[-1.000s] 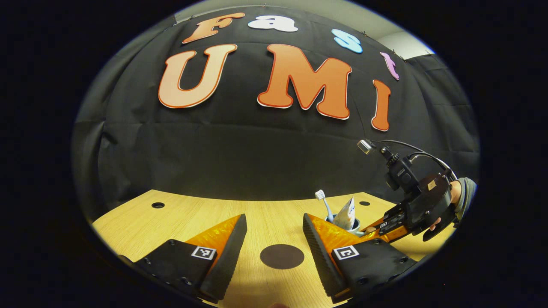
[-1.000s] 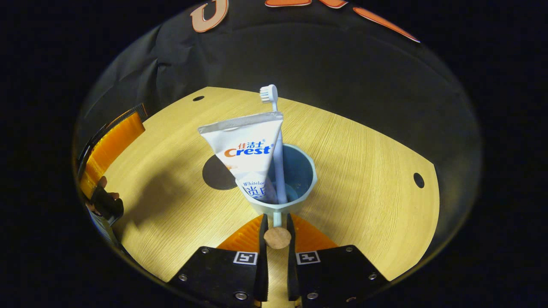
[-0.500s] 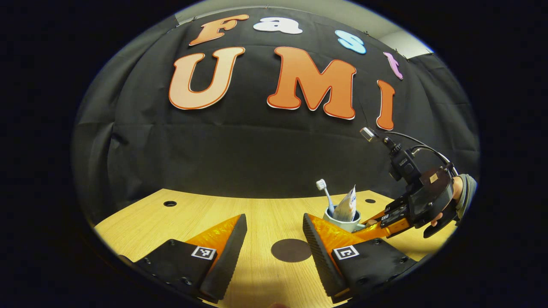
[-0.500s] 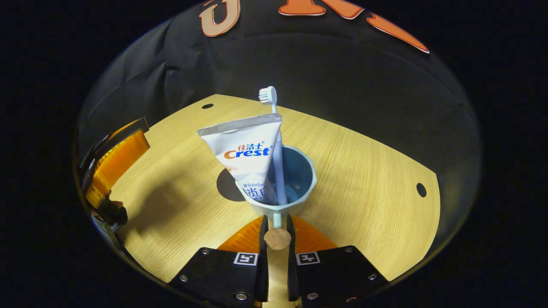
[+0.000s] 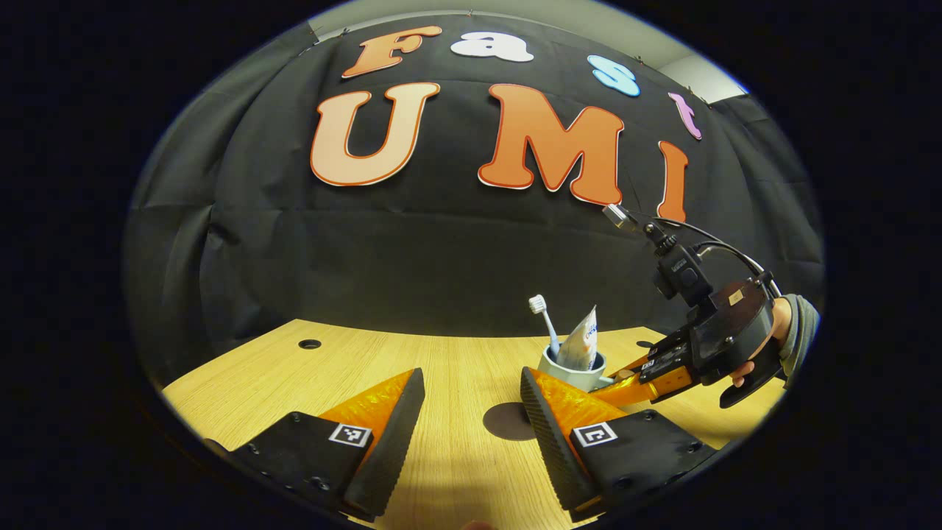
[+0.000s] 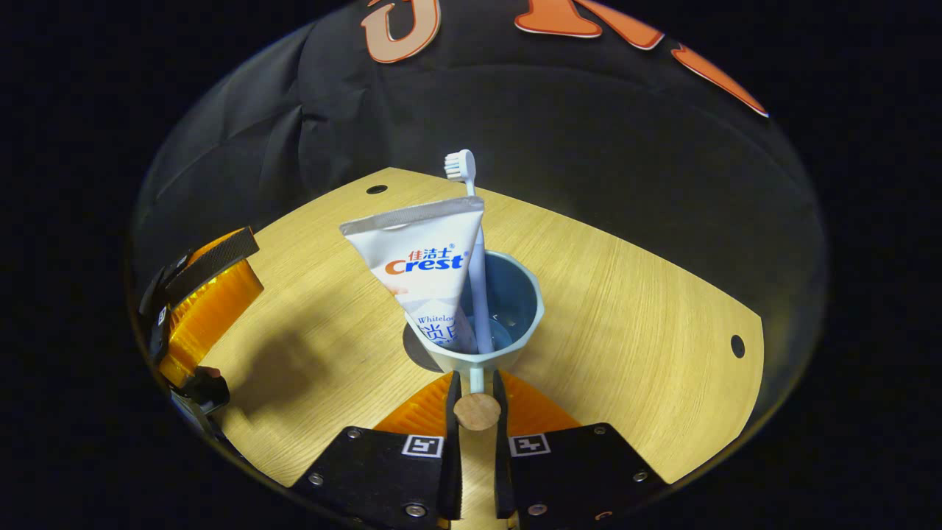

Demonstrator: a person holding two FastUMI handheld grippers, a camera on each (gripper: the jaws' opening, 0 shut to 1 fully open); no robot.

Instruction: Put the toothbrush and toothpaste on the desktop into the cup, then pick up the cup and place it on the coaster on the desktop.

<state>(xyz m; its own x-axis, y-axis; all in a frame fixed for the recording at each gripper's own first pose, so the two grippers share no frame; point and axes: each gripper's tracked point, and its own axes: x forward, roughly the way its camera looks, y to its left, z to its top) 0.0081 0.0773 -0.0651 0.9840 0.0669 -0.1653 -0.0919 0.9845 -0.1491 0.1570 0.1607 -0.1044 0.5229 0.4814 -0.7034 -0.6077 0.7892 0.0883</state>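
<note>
My right gripper (image 6: 476,386) is shut on the wood-capped handle (image 6: 476,411) of the pale blue cup (image 6: 519,324). A white toothpaste tube (image 6: 427,272) and a light blue toothbrush (image 6: 462,163) stand in the cup. The dark round coaster (image 6: 416,347) lies on the table, mostly hidden behind the cup's left side. In the left gripper view the cup (image 5: 570,375) hangs just right of and beyond the coaster (image 5: 508,421), held by the right gripper (image 5: 625,379) and a hand (image 5: 780,331). My left gripper (image 5: 471,383) is open, with nothing between its fingers.
The light wooden table (image 6: 647,294) has small round holes (image 6: 737,344) (image 5: 309,344) near its far edge. The left gripper (image 6: 199,294) sits low at the table's left side in the right gripper view. Black cloth closes off the back.
The right gripper has carried the cup leftward to the coaster, which now sits mostly behind the cup in the right gripper view. The left gripper stays open and has turned slightly.
</note>
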